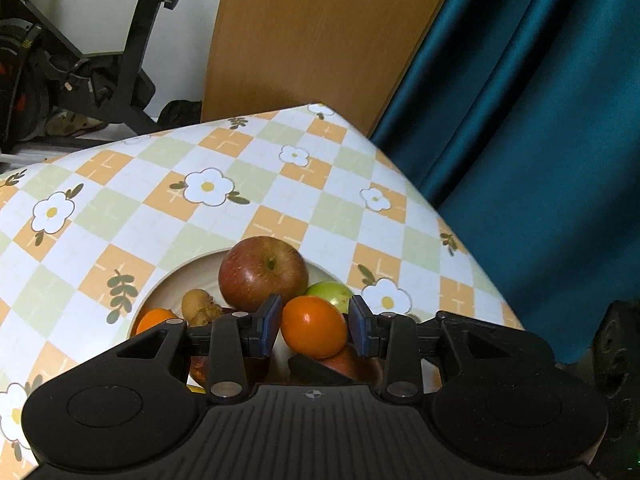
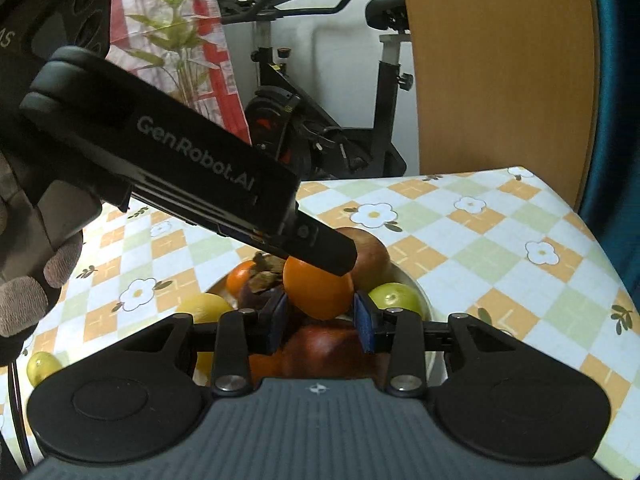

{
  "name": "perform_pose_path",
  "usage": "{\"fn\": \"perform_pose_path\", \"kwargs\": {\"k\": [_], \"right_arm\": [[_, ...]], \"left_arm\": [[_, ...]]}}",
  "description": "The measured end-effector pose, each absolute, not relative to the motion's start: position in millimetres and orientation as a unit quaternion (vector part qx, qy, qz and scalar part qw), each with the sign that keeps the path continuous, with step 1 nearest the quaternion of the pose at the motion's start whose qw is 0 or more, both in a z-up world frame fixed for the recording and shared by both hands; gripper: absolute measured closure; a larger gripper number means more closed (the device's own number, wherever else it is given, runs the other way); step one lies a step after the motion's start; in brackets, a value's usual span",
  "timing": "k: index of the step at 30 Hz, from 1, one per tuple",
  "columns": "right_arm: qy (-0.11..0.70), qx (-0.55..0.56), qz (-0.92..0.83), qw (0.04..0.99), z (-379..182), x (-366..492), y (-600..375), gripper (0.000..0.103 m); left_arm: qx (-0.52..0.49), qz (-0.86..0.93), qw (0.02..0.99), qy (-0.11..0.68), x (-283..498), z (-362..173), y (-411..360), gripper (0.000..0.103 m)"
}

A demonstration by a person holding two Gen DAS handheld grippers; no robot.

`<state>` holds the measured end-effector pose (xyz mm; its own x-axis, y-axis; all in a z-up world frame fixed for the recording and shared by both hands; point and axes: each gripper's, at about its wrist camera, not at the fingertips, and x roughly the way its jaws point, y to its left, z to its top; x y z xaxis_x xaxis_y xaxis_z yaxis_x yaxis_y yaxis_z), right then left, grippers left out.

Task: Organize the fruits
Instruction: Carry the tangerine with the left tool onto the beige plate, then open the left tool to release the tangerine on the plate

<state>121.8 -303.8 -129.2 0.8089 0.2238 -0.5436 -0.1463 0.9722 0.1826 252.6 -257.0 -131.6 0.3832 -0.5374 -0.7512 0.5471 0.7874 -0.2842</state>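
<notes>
Left gripper (image 1: 314,330): closed around an orange (image 1: 314,326), pads at its sides, above the bowl (image 1: 192,270).
Right gripper (image 2: 320,320): narrowly parted, nothing clearly gripped.
Orange: glossy, round, likely being lifted out for sorting.
Bowl: red apple (image 1: 262,272) far, green fruit (image 1: 334,294) right.

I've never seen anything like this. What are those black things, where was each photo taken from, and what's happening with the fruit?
A person holds a hand-held claw in each hand, and each carries a camera looking along its two fingers. One picture comes from the left claw, the other from the right claw, which also sees the left one. On the flowered tablecloth stands a bowl of fruit, including an apple. An orange sits between the left claw's pads, apparently gripped.
</notes>
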Motion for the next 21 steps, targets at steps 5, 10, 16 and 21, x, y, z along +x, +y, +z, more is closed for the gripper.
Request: {"fn": "perform_pose_path", "kwargs": {"k": [5, 10, 16, 21], "right_arm": [[0.292, 0.073, 0.095, 0.949, -129.7, 125.0, -302.9, 0.063], [0.291, 0.068, 0.084, 0.951, -126.3, 124.6, -300.0, 0.062], [0.286, 0.075, 0.083, 0.952, -120.6, 116.0, -296.3, 0.054], [0.281, 0.075, 0.089, 0.953, -113.8, 106.6, -288.3, 0.053]], "left_arm": [[0.001, -0.320, 0.832, 0.453, 256.5, -136.6, -251.6, 0.065], [-0.001, -0.314, 0.838, 0.447, 253.9, -135.2, -245.3, 0.063], [0.000, -0.304, 0.852, 0.427, 240.9, -123.1, -233.5, 0.048], [0.015, -0.291, 0.866, 0.406, 224.3, -111.2, -217.0, 0.048]]}}
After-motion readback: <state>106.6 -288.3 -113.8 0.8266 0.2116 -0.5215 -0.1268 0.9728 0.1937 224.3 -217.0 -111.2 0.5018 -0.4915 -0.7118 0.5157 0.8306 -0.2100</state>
